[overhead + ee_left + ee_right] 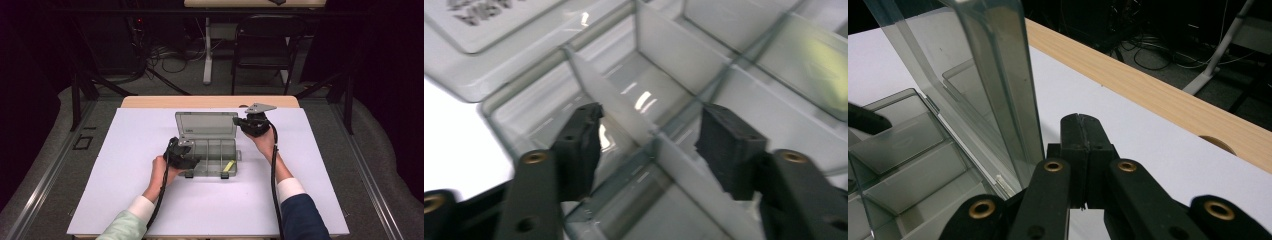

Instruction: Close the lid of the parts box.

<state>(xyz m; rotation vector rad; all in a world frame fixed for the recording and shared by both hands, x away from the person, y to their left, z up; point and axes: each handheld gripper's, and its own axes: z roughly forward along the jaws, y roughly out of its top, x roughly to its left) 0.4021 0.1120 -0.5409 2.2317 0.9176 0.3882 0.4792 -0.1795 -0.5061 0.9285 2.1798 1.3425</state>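
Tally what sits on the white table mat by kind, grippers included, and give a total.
Clear plastic compartment box, lid open: 1
Yellow item in its right compartment: 1
Handheld grippers: 2, left gripper and right gripper
Total: 4

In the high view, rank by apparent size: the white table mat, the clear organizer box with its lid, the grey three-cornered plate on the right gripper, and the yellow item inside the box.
1. white table mat
2. clear organizer box, lid open
3. grey three-cornered plate
4. yellow item, smallest, though only slightly smaller than the plate
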